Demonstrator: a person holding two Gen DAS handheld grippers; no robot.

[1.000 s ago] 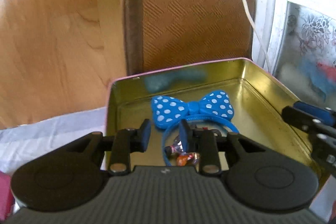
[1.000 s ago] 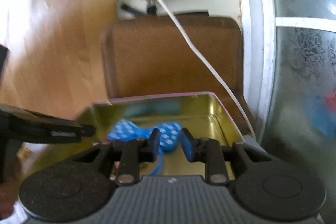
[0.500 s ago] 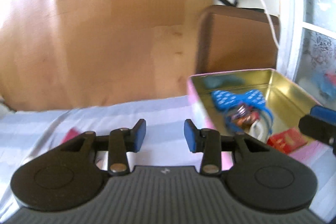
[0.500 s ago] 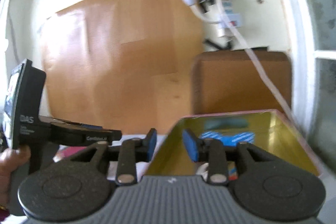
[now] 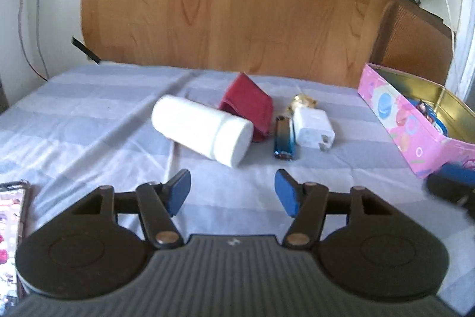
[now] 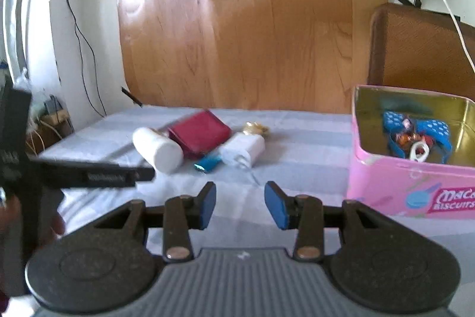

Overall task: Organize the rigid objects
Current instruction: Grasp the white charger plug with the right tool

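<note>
Between picks: both claws empty. Left claw had its jaws spread wide, aimed at the leftover cluster on the counter. Right claw also parted, holding nothing. Still out: white bottle on its side, red wallet touching it, blue lighter just beside the white charger, plus a small gold item behind, too blurry to name. Pink tin already held the polka-dot bow. Next probably the bottle: approach across its width, jaws wide.
</note>
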